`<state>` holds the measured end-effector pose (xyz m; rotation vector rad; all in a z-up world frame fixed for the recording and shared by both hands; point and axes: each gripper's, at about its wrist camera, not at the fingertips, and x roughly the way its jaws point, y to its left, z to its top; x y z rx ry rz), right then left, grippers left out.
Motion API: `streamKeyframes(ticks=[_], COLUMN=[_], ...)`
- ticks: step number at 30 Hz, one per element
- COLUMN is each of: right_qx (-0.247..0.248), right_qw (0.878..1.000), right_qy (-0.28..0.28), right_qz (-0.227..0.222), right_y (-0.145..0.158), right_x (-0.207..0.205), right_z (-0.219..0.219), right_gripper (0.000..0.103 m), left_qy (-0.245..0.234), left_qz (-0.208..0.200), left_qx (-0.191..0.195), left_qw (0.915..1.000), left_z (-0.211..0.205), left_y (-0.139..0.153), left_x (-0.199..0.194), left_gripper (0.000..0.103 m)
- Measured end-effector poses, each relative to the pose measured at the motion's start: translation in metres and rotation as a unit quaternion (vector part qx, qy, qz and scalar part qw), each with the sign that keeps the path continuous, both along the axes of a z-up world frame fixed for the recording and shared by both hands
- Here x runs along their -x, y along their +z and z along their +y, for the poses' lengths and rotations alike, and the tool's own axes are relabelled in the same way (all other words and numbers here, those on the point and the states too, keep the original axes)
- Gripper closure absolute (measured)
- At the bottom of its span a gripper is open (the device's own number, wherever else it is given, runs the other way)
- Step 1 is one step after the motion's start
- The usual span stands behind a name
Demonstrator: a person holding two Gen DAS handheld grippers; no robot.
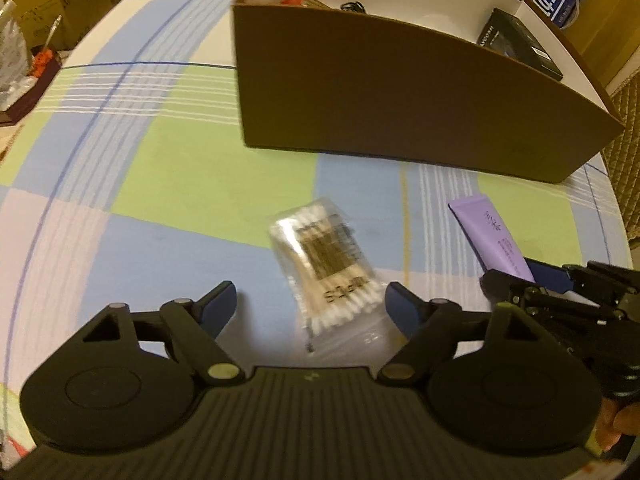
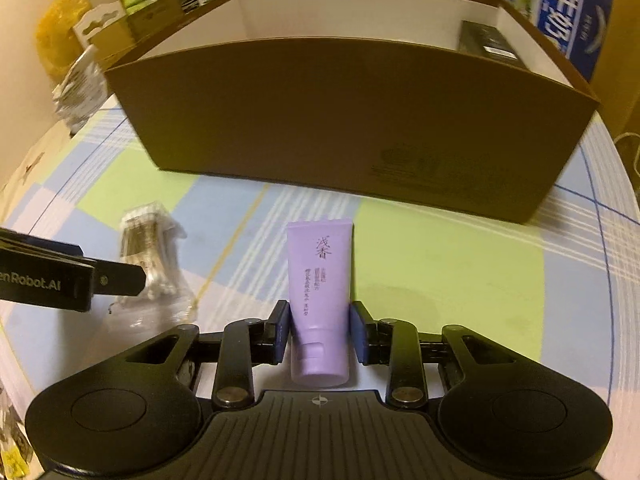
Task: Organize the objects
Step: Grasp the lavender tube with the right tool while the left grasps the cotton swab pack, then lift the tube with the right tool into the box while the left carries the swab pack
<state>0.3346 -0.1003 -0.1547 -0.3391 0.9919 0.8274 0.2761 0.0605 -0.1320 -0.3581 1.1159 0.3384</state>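
Observation:
A clear pack of cotton swabs (image 1: 324,256) lies on the checked tablecloth between the fingers of my left gripper (image 1: 312,300). Its jaws stand wide, and both pads are clear of the pack. To the right lies a purple tube (image 2: 320,272), cap end toward me, with my right gripper (image 2: 320,332) shut on its lower part. The left wrist view shows the same tube (image 1: 492,240) with the right gripper's fingers (image 1: 548,276) on it. The swab pack (image 2: 148,248) also shows in the right wrist view, partly behind the left gripper's finger (image 2: 120,280).
A brown cardboard box (image 1: 400,92), open at the top, stands just behind both items. Inside it are a black carton (image 1: 520,44) and some small things. A blue milk carton (image 2: 576,12) stands behind it. Clutter lines the table's left edge (image 2: 76,76).

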Motion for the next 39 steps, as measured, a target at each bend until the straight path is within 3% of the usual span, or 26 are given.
streamKeyframes(ticks=[5,7,9,15,19,21,25,27,39], right_qx=[-0.002,-0.003,-0.006,-0.013,-0.005,0.000,0.014,0.025,0.015], right_qw=[1.000,1.000,1.000,0.999,1.000,1.000,0.999,0.999,1.000], right_qy=[-0.011,-0.013,-0.016,-0.025,-0.023,-0.019,0.000,0.013,0.006], right_qz=[0.003,0.005,0.007,0.017,0.004,-0.004,-0.029,-0.042,-0.014], right_y=[0.002,0.003,0.004,0.004,0.003,0.003,0.001,0.000,0.002], right_x=[-0.005,-0.005,-0.006,-0.009,-0.007,-0.005,0.000,0.003,0.002], right_z=[-0.006,-0.008,-0.010,-0.010,-0.006,-0.003,0.002,0.006,0.001], right_gripper=[0.074,0.074,0.074,0.073,0.072,0.072,0.072,0.072,0.074], left_qy=[-0.009,-0.025,-0.049,-0.077,-0.098,-0.091,-0.091,-0.093,-0.095], left_qz=[-0.007,-0.012,-0.022,-0.020,0.003,0.002,-0.004,-0.006,-0.012], left_qx=[-0.001,-0.003,-0.004,-0.022,-0.067,-0.064,-0.061,-0.055,-0.043], left_qw=[0.9999,0.9996,0.9985,0.9966,0.9929,0.9938,0.9940,0.9941,0.9945], left_z=[-0.007,-0.012,-0.018,-0.024,-0.031,-0.030,-0.028,-0.026,-0.024], left_y=[-0.007,-0.009,-0.010,-0.011,-0.012,-0.013,-0.012,-0.011,0.001], left_x=[-0.017,-0.023,-0.027,-0.031,-0.031,-0.031,-0.031,-0.031,-0.026], left_gripper=[0.043,0.056,0.061,0.062,0.060,0.061,0.078,0.081,0.083])
